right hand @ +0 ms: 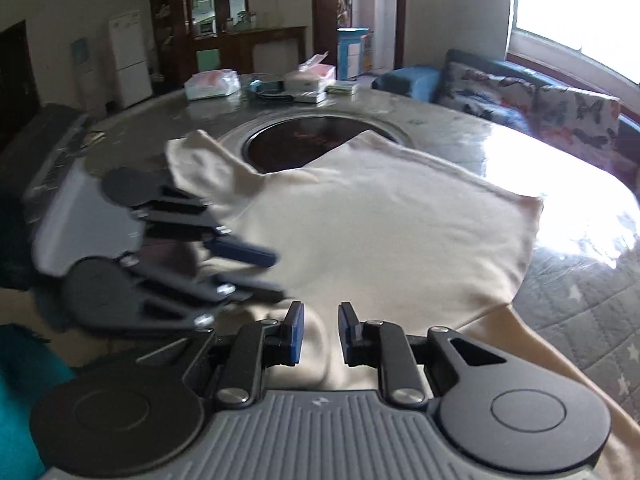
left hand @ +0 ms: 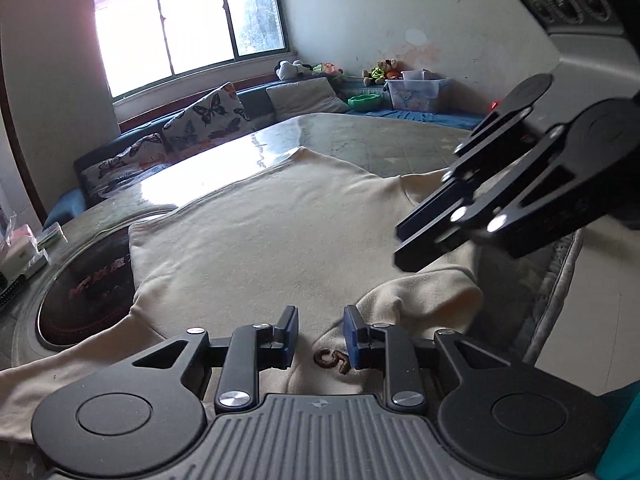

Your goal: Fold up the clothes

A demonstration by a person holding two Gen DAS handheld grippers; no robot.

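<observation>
Cream sweatshirt (left hand: pixel 272 220) lay spread flat across the round table (left hand: pixel 360 136), partly covering the dark burner (left hand: pixel 86 280) at its left. Left gripper (left hand: pixel 321 334) and right gripper (right hand: pixel 321 330) hovered over its near edge, fingers apart, holding nothing.

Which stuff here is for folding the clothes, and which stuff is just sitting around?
For the job:
cream sweatshirt
left gripper, open
right gripper, open

Just lying about:
butterfly cushions
stuffed toys
plastic storage box
tissue packs
round hotplate in the table
</observation>
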